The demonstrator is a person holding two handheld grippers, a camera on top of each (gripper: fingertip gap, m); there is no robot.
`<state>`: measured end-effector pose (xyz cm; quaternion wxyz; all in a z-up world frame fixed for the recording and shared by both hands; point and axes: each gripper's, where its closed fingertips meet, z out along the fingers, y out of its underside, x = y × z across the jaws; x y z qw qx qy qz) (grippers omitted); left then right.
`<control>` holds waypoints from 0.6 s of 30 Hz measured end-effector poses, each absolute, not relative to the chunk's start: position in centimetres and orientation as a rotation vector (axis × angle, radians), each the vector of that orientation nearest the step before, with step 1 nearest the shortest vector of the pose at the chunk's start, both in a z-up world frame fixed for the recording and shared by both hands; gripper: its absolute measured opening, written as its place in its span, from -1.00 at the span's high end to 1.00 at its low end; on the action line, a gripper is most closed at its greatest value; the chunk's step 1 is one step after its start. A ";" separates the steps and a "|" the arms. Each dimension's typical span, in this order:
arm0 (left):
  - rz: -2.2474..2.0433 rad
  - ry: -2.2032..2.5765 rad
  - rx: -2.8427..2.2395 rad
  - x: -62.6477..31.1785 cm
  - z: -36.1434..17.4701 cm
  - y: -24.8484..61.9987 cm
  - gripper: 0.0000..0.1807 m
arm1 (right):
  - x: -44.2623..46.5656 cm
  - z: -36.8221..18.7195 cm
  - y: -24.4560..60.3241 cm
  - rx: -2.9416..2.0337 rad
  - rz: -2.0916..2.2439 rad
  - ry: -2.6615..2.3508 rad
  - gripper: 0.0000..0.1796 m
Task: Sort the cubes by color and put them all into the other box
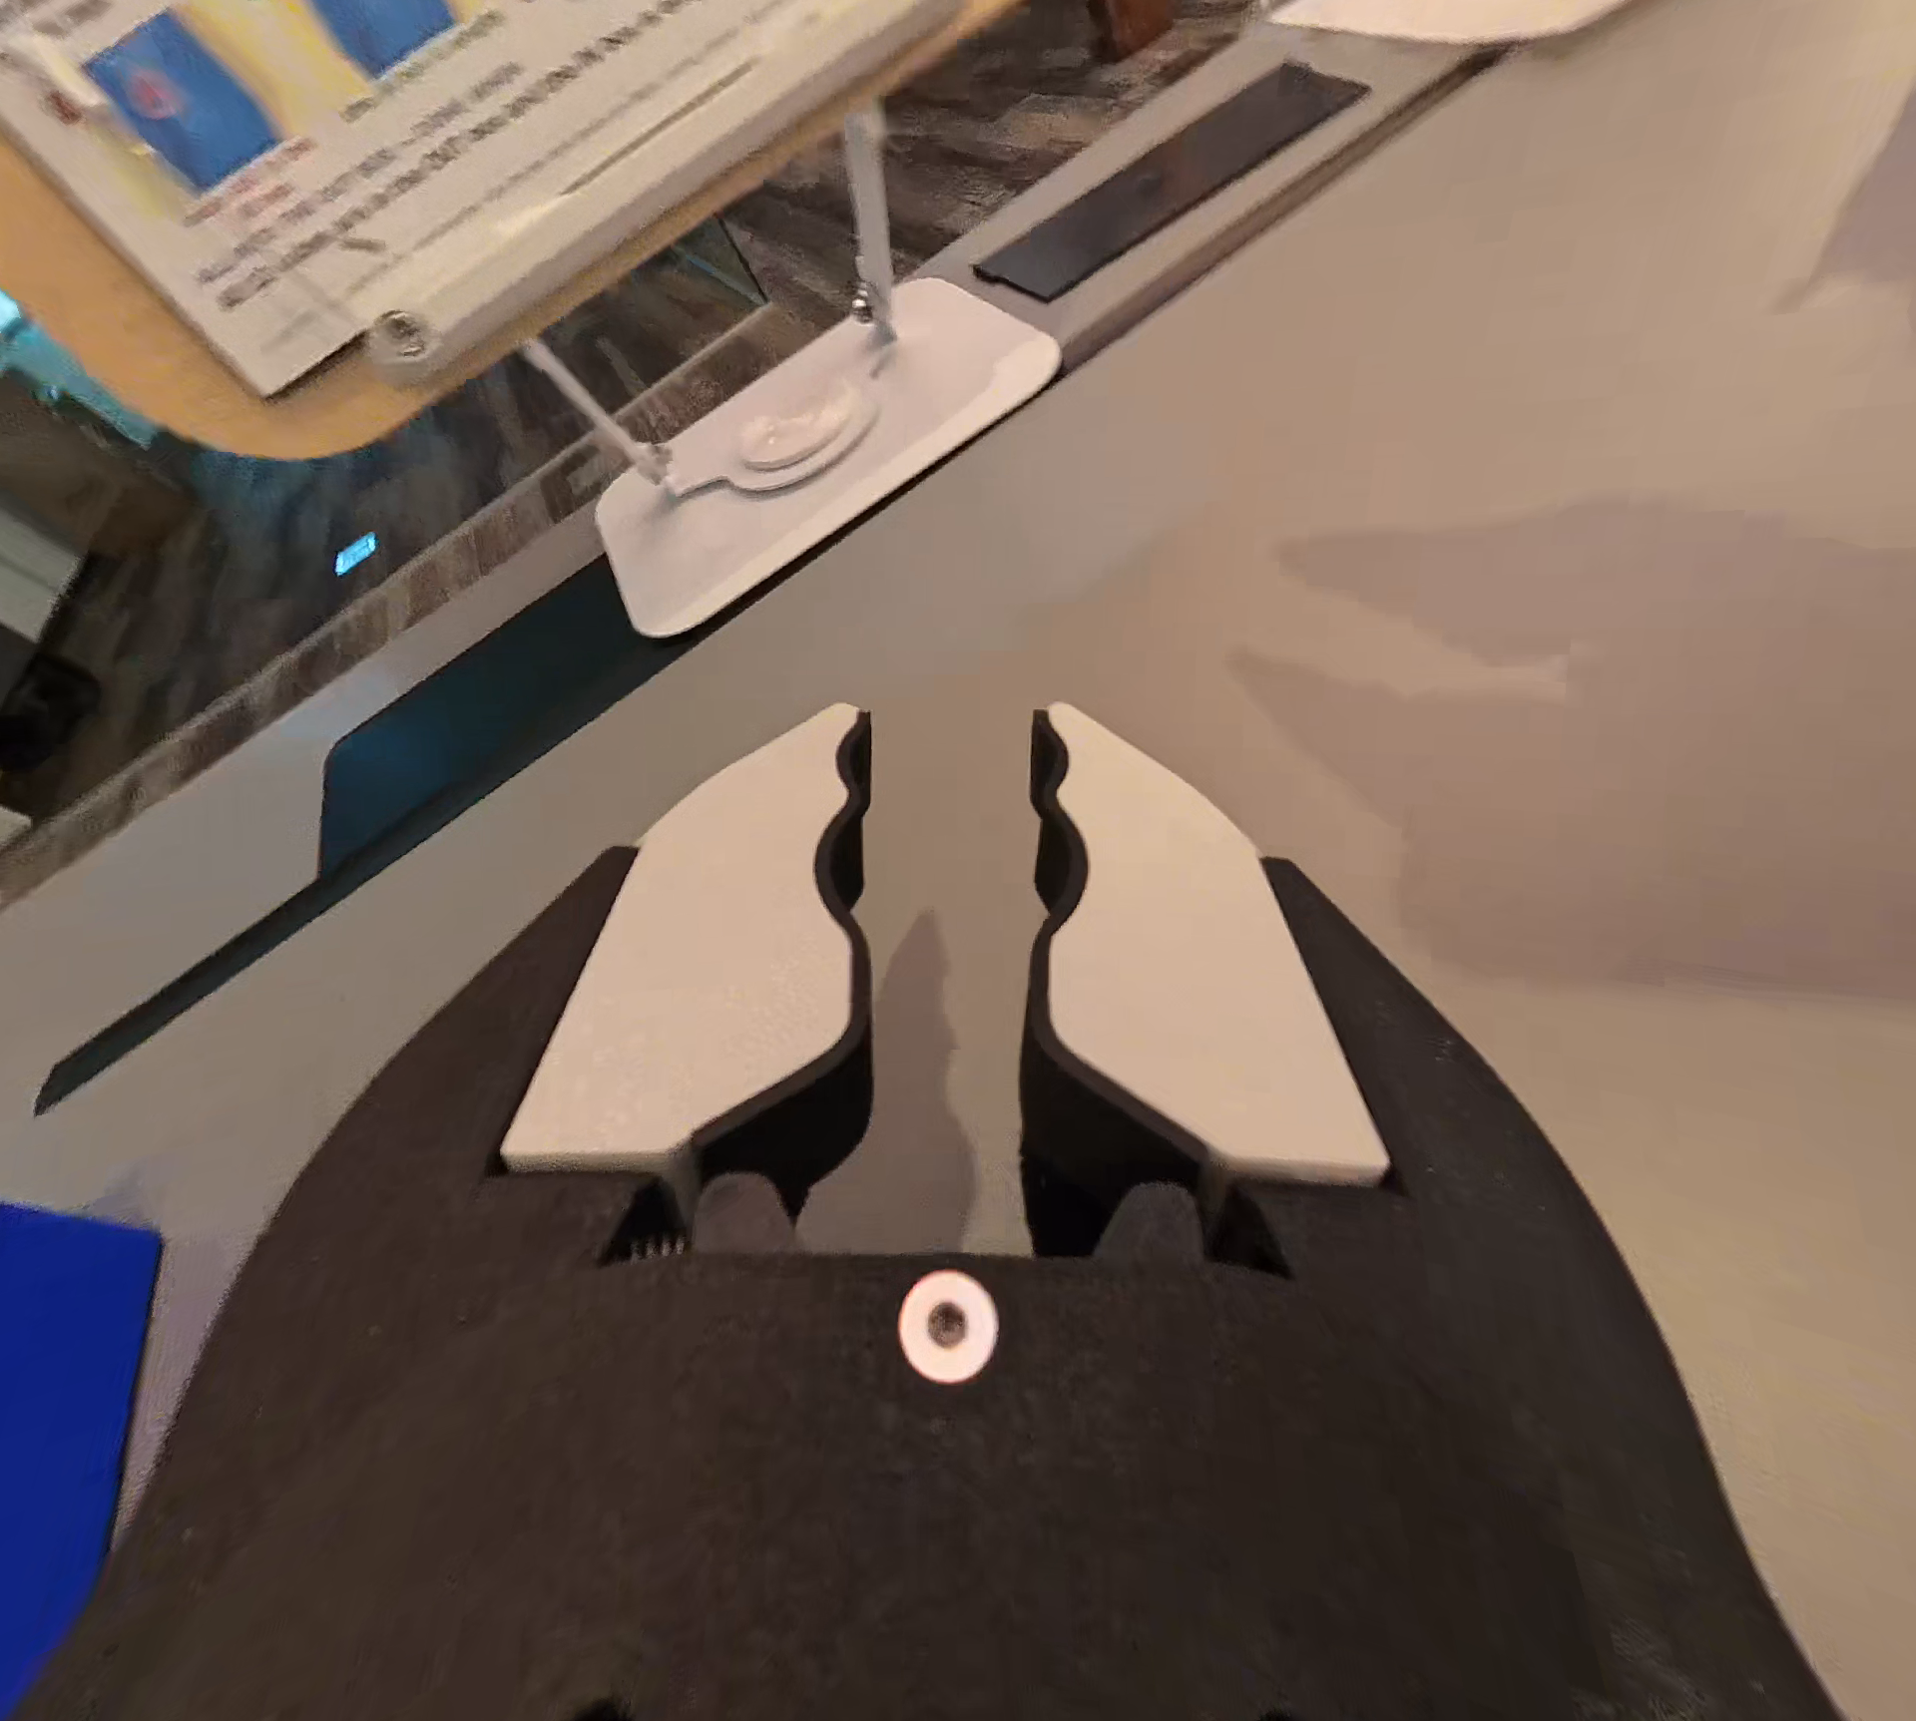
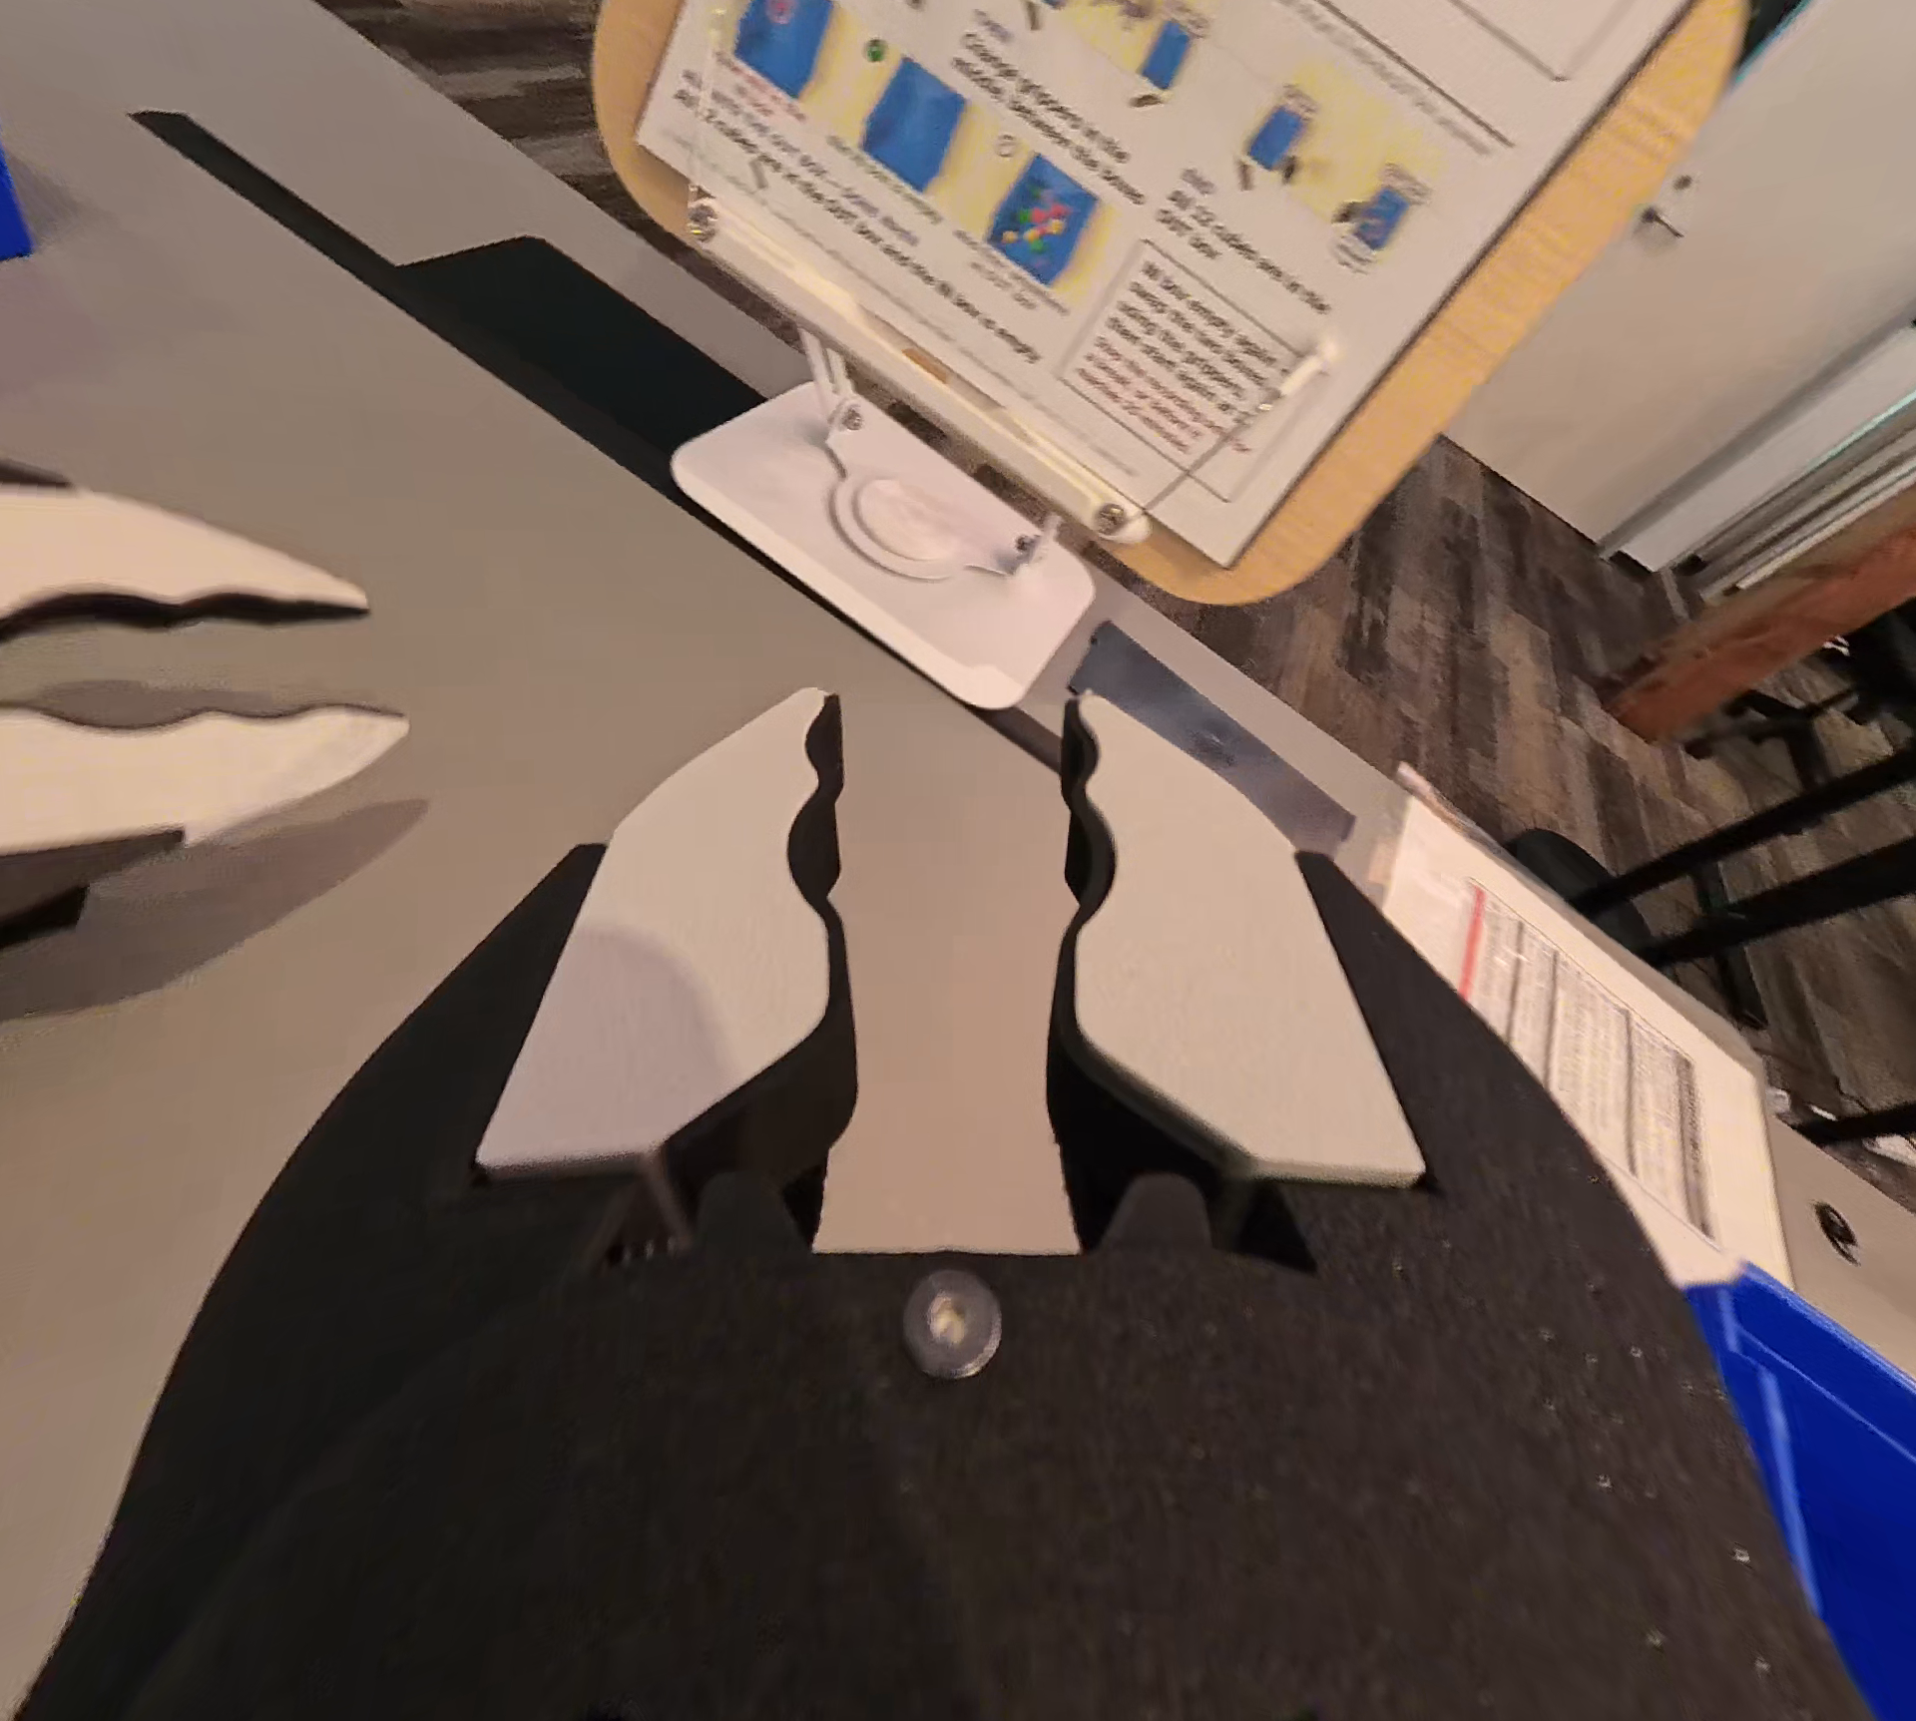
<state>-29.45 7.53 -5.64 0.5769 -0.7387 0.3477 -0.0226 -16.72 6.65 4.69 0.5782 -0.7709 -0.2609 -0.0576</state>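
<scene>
My left gripper [image 1: 950,718] is open and empty above the bare grey table [image 1: 1348,842]. A corner of a blue box [image 1: 62,1381] shows at its lower left. My right gripper [image 2: 949,705] is open and empty over the same table [image 2: 415,531]. Another blue box [image 2: 1825,1422] shows at its lower right, and a blue box corner [image 2: 10,205] at the far left edge. The left gripper's white fingers [image 2: 207,573] reach in from the left of the right wrist view. No cubes are in view.
An instruction board on a white stand [image 1: 829,469] sits at the table's far edge; it also shows in the right wrist view [image 2: 892,552]. Printed sheets [image 2: 1576,1029] lie at the right on the table. A black strip [image 1: 1172,179] runs along the far edge.
</scene>
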 end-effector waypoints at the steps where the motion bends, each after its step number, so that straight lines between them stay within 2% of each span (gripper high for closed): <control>1: -0.063 0.785 -1.737 -30.4 -4.7 7.7 0.68 | -17.4 4.3 6.8 -1.795 -0.126 -0.619 0.55; 6: 0.023 0.694 -1.730 -38.2 0.6 7.4 0.66 | -19.9 2.1 7.1 -1.800 -0.082 -0.664 0.54; 11: 0.225 0.711 -1.845 -49.7 4.0 5.4 0.64 | -21.6 -0.1 6.9 -1.853 -0.034 -0.745 0.51; 15: 0.387 0.702 -2.034 -60.0 4.5 4.0 0.66 | -22.1 -1.0 6.9 -1.879 -0.034 -0.782 0.51; 18: 0.315 0.739 -2.233 -64.8 2.3 2.4 0.83 | -22.1 -1.3 6.9 -1.890 -0.022 -0.793 0.51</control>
